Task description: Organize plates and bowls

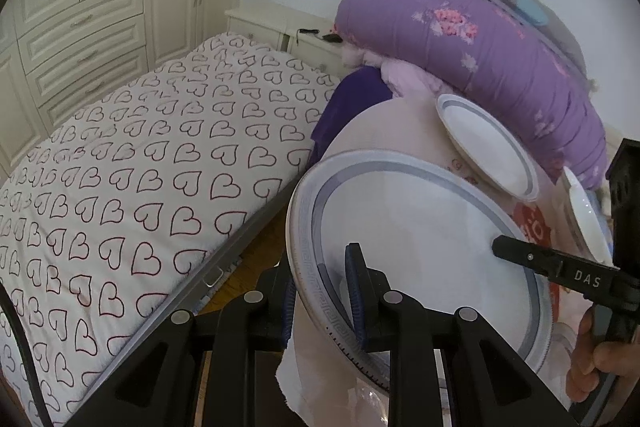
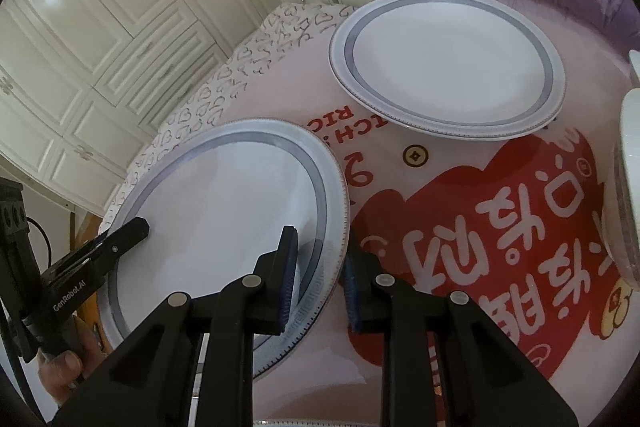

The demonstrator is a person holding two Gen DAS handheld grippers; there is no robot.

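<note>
A large white plate (image 1: 420, 227) with a grey band and patterned rim is held at two opposite edges. My left gripper (image 1: 320, 279) is shut on its near-left rim, one pad above and one below. My right gripper (image 2: 320, 251) is shut on the right rim of the same plate (image 2: 224, 195). Each view shows a finger of the other gripper lying over the plate's far side. A second, similar plate (image 2: 448, 67) lies flat on the cloth beyond it. White bowls (image 2: 628, 187) stand at the right edge, partly cut off.
The dishes rest on a pink cloth (image 2: 480, 219) with red print. A rolled purple quilt (image 1: 480, 39) lies behind it. A bed with a heart-pattern cover (image 1: 140, 167) is to the left, with white wardrobes (image 1: 80, 7) beyond. A hand (image 1: 588, 359) grips the right tool.
</note>
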